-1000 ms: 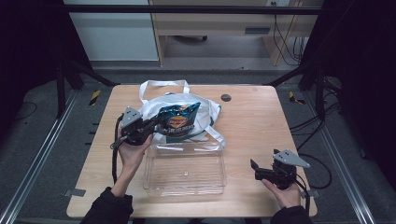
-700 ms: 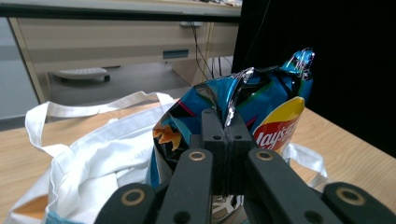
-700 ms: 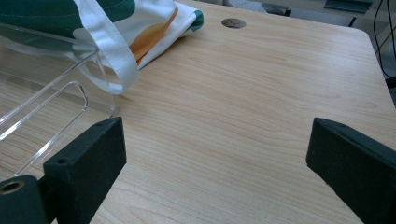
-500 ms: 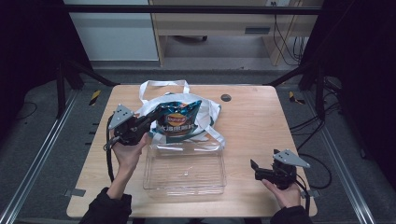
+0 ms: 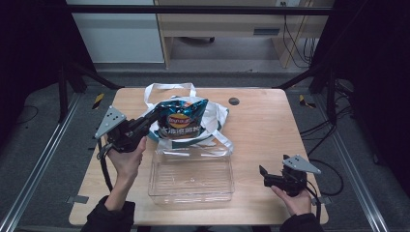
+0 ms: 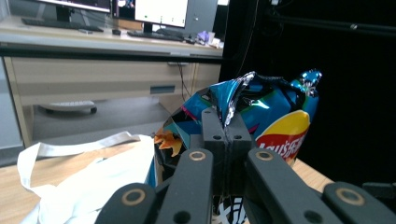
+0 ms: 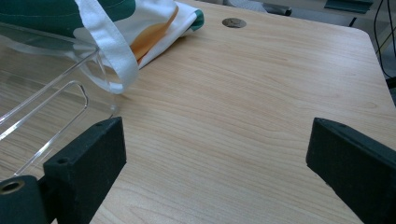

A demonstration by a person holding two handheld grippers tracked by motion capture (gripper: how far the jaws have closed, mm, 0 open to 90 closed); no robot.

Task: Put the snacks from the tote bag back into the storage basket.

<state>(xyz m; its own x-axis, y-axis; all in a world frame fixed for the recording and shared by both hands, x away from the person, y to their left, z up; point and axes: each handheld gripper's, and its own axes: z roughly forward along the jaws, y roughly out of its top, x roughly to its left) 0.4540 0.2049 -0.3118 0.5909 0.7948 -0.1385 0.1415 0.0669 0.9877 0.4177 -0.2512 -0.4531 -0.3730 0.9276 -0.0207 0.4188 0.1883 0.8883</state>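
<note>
Above the white tote bag (image 5: pixel 212 118), near the middle of the counter (image 5: pixel 270 130), we see a blue chip bag (image 5: pixel 183 123) held upright in the air. Its front carries a yellow and red round logo with white lettering; in the left gripper view the letters are partly cut off by the jaws, so we cannot read the brand with certainty, and a line of smaller white print below the logo in the high view is too blurred to make out. The top seam of the chip bag (image 6: pixel 261 116) is crumpled and shiny.

Our left gripper (image 6: pixel 226 133) is clenched on the chip bag's upper left corner, its two black jaws pressed together with the foil pinched between them. In the high view the left gripper (image 5: pixel 153 115) reaches in from the left, with the left hand (image 5: pixel 126 157) beneath it and the grey plate on top.

Under and behind the chip bag lies the tote bag, white with green and orange patches, its handles spread on the counter. Just in front of it stands a clear plastic bin (image 5: pixel 191 176), and one tote strap drapes over the bin's far rim.

Well apart, near the counter's front right corner, our right gripper (image 5: pixel 263 175) rests released, its jaws spread wide over bare wood. A small dark round disc (image 5: pixel 234 101) sits on the counter beyond the tote bag.
</note>
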